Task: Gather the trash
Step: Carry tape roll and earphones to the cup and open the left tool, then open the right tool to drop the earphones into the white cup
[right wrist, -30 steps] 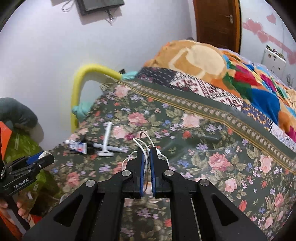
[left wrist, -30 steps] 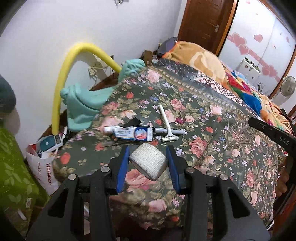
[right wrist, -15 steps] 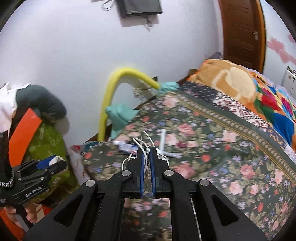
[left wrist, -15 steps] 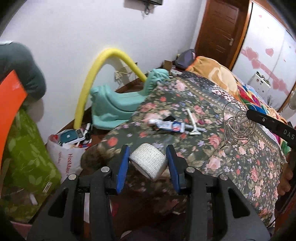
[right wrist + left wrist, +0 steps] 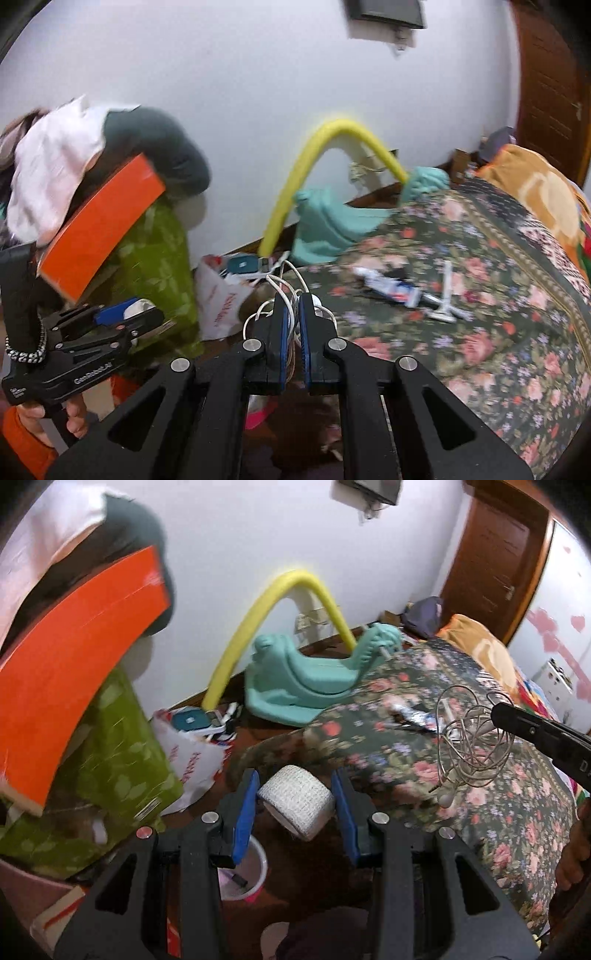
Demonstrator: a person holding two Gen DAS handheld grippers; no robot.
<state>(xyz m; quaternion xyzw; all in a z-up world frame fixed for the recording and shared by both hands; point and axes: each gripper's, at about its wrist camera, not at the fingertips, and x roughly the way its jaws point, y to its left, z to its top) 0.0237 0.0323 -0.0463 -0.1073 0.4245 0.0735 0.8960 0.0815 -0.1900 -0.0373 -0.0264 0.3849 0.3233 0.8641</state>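
Between blue pads, white textured roll (image 5: 296, 806)

Dark-green quilted bedspread (image 5: 491, 812) showing pink rose pattern; woven bandage roll (image 5: 295, 801) looking white; tangled earphone cable (image 5: 469, 738) appearing off-white; bent foam tube (image 5: 314, 173) glowing yellow.

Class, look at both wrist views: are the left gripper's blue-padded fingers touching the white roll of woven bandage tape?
Touching. In the left wrist view the white roll of woven bandage tape sits clamped between the left gripper's blue-padded fingers, both pads pressing its ends.
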